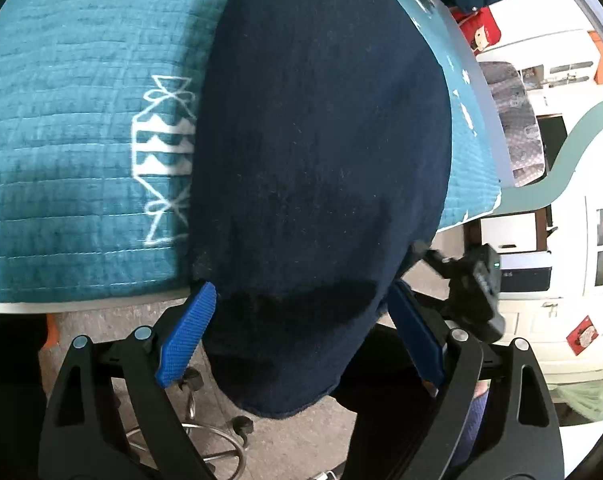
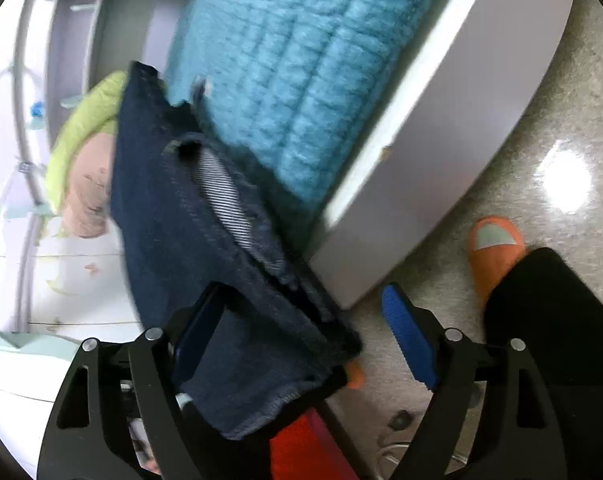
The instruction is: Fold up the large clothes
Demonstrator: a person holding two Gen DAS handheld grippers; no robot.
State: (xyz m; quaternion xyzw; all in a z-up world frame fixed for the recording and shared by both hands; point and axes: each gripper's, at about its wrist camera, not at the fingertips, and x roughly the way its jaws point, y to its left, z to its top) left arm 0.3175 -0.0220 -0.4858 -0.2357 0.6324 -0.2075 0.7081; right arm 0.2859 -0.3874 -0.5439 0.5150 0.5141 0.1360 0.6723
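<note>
Navy garment [image 1: 317, 152] hangs over the teal quilt's [image 1: 81, 140] edge — I'm mid-fold. Left gripper [image 1: 301, 340] and right gripper [image 2: 301, 340] both gape, pinching nothing — next I'd regrasp its hem.

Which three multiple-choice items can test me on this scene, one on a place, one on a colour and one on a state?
1. Where does the navy garment lie?
A. flat on the floor
B. inside a drawer
C. on the teal quilt, with its end hanging over the bed's edge

2. What colour are the pads of the left hand-held gripper?
A. blue
B. red
C. yellow

3. How do the jaws of the left hand-held gripper stand?
A. shut on the quilt
B. open, with the garment's end between them
C. shut on nothing

Answers:
1 C, as the left wrist view shows the garment across the quilt and past its edge.
2 A, as both pads show blue.
3 B, as the jaws stand wide on either side of the cloth.
</note>
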